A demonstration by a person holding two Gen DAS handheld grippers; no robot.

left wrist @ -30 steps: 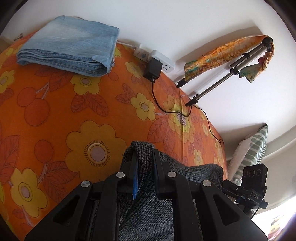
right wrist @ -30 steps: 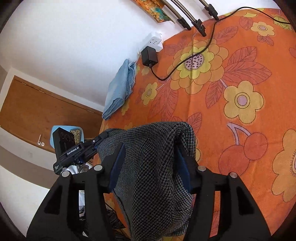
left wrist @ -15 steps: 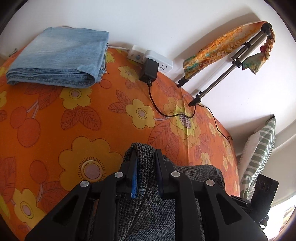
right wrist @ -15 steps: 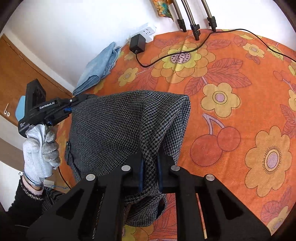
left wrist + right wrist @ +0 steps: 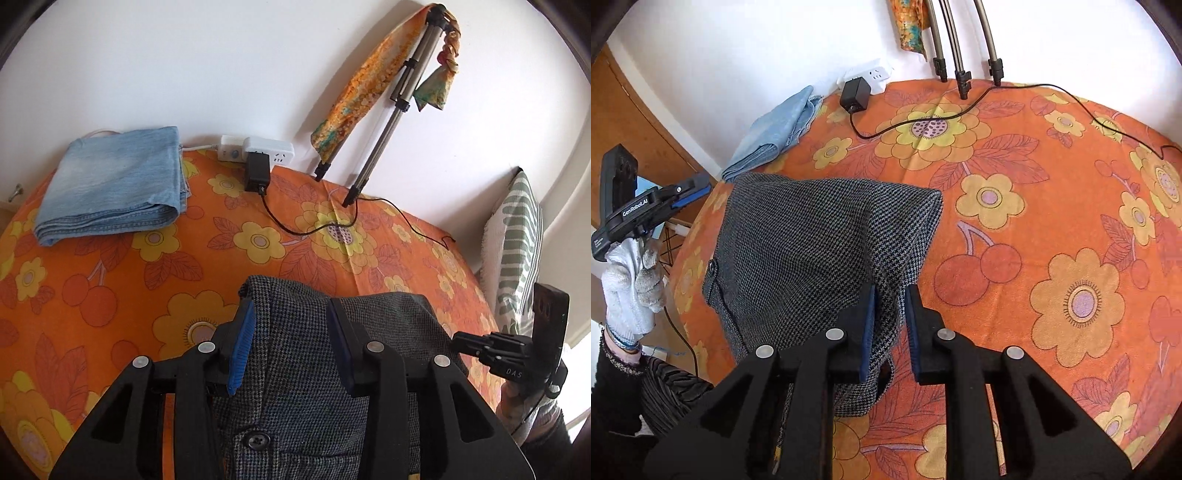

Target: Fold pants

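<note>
Because the grey houndstooth woven pants (image 5: 798,258) lie doubled over on the orange flower-and-cherry printed bedspread (image 5: 1052,221), they read as a soft, fairly thick cloth with some body: limp enough to sag wherever it is unsupported, yet coarse in weave, so the blue pads should grip it without much slip. They sit at the near left of the bed, with the folded edge toward the far side and a button and pocket showing at the near end in the left wrist view.

The left gripper (image 5: 291,343) has its jaws spread wide, straddling the fabric near the fold's left corner without pinching it. The right gripper (image 5: 890,325) has its jaws narrowly parted around a raised ridge of cloth at the right corner; whether the pads press the fabric cannot be told for sure, though a gap seems to show on each side.

For the next fold, I judge the best holds are the two corners of one edge, taking all the layers together so none slides loose, and carrying both corners level to keep the middle from drooping.

A folded pale-blue denim garment (image 5: 110,192) lies at the far left, well apart, and a black power adapter (image 5: 256,173) with its cord rests at the far edge.
</note>
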